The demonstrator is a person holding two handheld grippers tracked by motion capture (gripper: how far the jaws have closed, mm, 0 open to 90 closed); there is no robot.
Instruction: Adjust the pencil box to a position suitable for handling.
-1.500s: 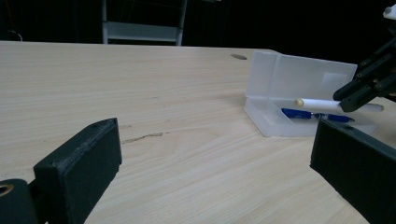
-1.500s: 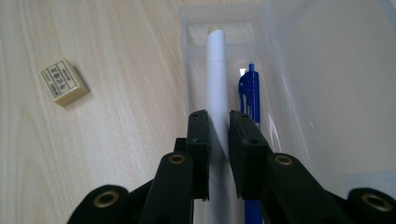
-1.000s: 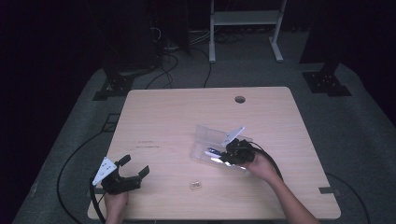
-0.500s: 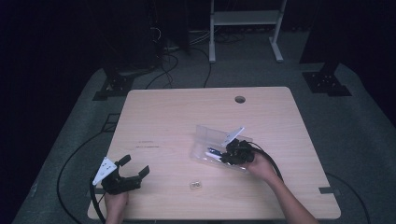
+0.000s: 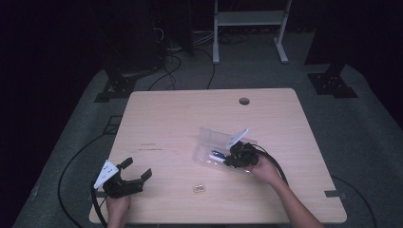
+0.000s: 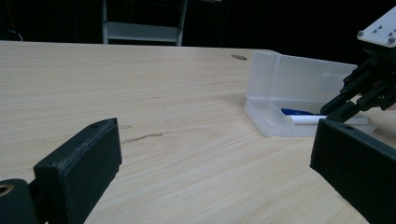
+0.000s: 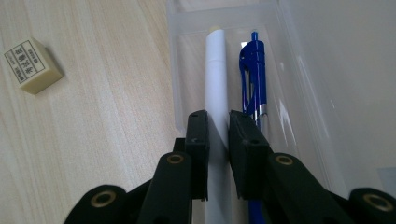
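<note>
Two pens (image 7: 217,88), one eraser (image 7: 32,65), seemingly.

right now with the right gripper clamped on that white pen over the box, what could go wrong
The right gripper pinches the white pen near one end, so it may pivot or slip. Its jaw sits close to the blue pen, which could get nudged. The clear box is unbraced and may slide.

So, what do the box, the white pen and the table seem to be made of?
The box looks like clear, slightly frosted plastic: the table shows through its walls. The white pen, held by the right gripper, seems matte plastic, though I cannot be sure. The table shows pale wood grain, perhaps laminate.
</note>
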